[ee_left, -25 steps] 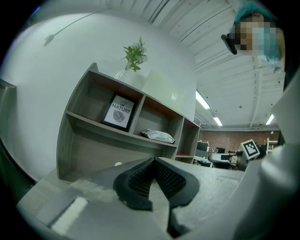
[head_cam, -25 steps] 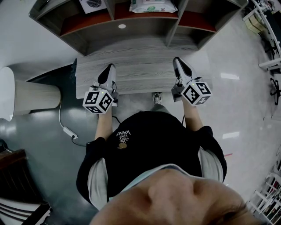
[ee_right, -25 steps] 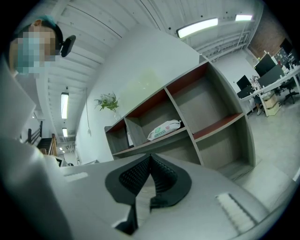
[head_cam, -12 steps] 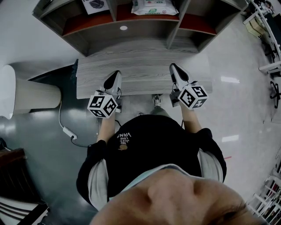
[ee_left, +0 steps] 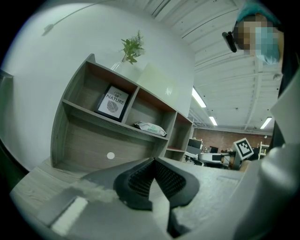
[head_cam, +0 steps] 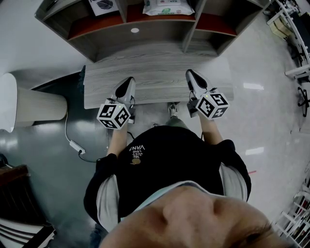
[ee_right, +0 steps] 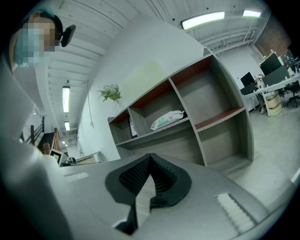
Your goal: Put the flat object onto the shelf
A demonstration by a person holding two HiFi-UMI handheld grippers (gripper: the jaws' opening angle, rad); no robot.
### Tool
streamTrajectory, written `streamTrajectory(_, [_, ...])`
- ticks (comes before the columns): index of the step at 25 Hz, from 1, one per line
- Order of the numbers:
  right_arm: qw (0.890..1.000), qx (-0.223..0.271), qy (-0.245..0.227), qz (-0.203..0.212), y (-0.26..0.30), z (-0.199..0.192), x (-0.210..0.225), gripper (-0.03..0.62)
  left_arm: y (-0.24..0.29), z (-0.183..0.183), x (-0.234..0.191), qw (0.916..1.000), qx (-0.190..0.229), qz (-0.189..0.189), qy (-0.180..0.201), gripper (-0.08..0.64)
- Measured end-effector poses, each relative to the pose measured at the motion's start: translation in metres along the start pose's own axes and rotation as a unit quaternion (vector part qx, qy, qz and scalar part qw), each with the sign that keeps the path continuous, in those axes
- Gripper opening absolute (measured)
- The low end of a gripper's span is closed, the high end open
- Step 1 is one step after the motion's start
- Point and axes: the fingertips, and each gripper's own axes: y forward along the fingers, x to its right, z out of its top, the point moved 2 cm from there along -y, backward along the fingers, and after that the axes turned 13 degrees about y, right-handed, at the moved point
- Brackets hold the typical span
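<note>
Head view: left gripper [head_cam: 129,82] and right gripper [head_cam: 190,75] hung over the desk [head_cam: 160,70], well short of the shelf [head_cam: 145,39]. A white packet [head_cam: 167,7], likely the flat object, lay in its middle compartment.

Left gripper view: jaws together, empty; packet lay right of a framed picture [ee_left: 114,102].

Right gripper view: jaws together, empty.

Packet judged light, soft and slippery; best pinched by one sealed edge.

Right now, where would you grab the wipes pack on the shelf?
Probably its front edge, coming level through the compartment's open front: the wipes pack lies flat on the shelf board, dividers either side. Left gripper and right gripper are both shut; open one first.
</note>
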Motion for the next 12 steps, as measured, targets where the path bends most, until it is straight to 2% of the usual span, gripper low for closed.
streamTrajectory(12, [1.0, -0.001, -0.002, 0.002, 0.0002, 0.0015, -0.0006, 0.0, 0.0025, 0.0022, 0.0031, 1.0, -0.002, -0.002, 0.002, 0.002])
